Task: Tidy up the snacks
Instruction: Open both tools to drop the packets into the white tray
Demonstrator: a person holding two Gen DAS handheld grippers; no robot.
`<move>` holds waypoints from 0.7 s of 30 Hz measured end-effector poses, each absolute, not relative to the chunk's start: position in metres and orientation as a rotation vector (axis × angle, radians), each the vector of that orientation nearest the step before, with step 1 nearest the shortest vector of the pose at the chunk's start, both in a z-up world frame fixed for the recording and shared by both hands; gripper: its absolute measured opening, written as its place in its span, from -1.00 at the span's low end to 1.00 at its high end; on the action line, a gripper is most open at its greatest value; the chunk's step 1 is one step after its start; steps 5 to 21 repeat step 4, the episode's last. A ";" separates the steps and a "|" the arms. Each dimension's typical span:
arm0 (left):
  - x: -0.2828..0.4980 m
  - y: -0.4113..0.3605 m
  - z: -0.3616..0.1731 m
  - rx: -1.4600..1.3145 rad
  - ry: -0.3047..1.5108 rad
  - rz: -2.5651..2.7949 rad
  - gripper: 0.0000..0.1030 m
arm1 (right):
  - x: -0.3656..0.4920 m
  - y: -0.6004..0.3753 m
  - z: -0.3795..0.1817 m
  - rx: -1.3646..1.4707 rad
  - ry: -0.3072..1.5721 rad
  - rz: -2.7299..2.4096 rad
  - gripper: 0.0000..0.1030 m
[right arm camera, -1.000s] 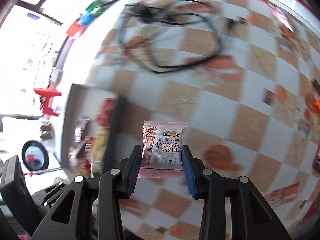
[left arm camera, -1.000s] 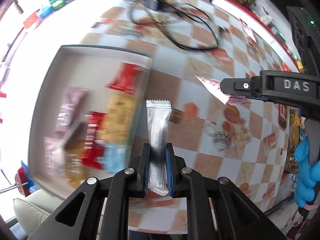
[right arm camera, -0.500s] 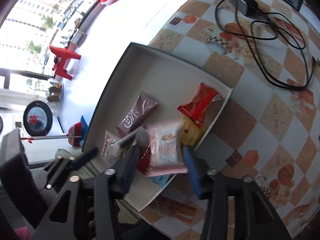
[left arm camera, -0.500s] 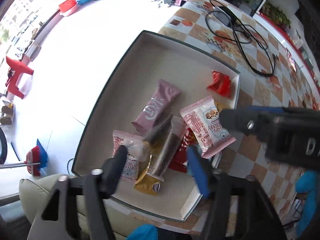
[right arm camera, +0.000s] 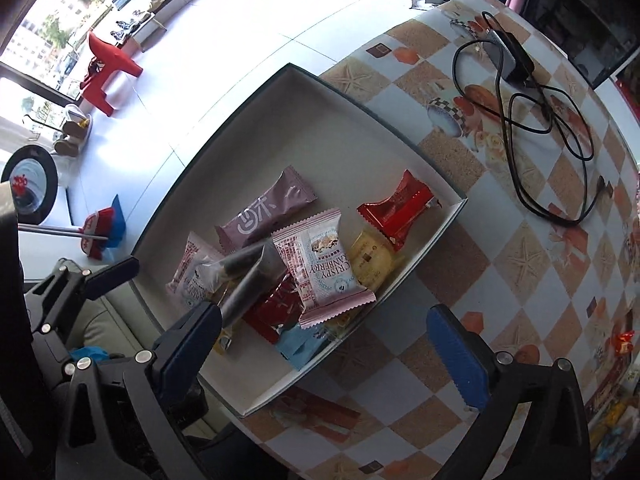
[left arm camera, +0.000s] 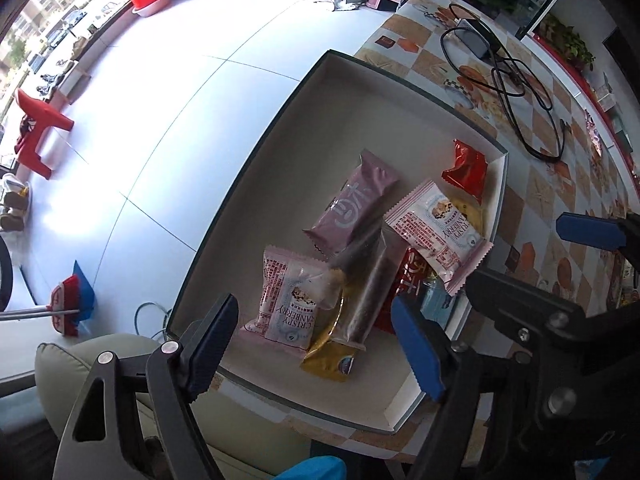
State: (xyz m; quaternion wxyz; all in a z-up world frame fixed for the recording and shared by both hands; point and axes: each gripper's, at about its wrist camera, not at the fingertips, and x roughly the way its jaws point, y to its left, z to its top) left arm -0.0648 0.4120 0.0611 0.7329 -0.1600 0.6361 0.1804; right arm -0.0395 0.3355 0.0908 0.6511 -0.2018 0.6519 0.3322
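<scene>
Both claws hung over the shallow white cardboard tray (right arm camera: 440, 220), jaws opening, gripping nothing: left claw (left arm camera: 316, 340) above the silvery foil bar (left arm camera: 368, 280), right claw (right arm camera: 324, 344) above the pink cranberry packet (right arm camera: 320, 264).

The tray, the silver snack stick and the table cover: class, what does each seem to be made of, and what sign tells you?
Tray: likely cardboard, matte white inside, with thin folded walls and a dark outer edge.
Silver snack stick: probably metallised plastic film, with a grey sheen and a crimped end.
Table cover: seemingly printed vinyl or oilcloth, smooth with a checked picture pattern.
</scene>
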 end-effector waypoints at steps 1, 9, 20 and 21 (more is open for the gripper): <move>-0.066 0.413 0.062 -0.344 1.391 0.407 0.60 | -0.041 0.336 0.092 -0.461 1.480 0.751 1.00; -0.070 0.415 0.068 -0.331 1.354 0.423 0.60 | -0.041 0.334 0.092 -0.458 1.483 0.736 1.00; -0.070 0.415 0.068 -0.331 1.354 0.423 0.60 | -0.041 0.334 0.092 -0.458 1.483 0.736 1.00; -0.070 0.415 0.068 -0.331 1.354 0.423 0.60 | -0.041 0.334 0.092 -0.458 1.483 0.736 1.00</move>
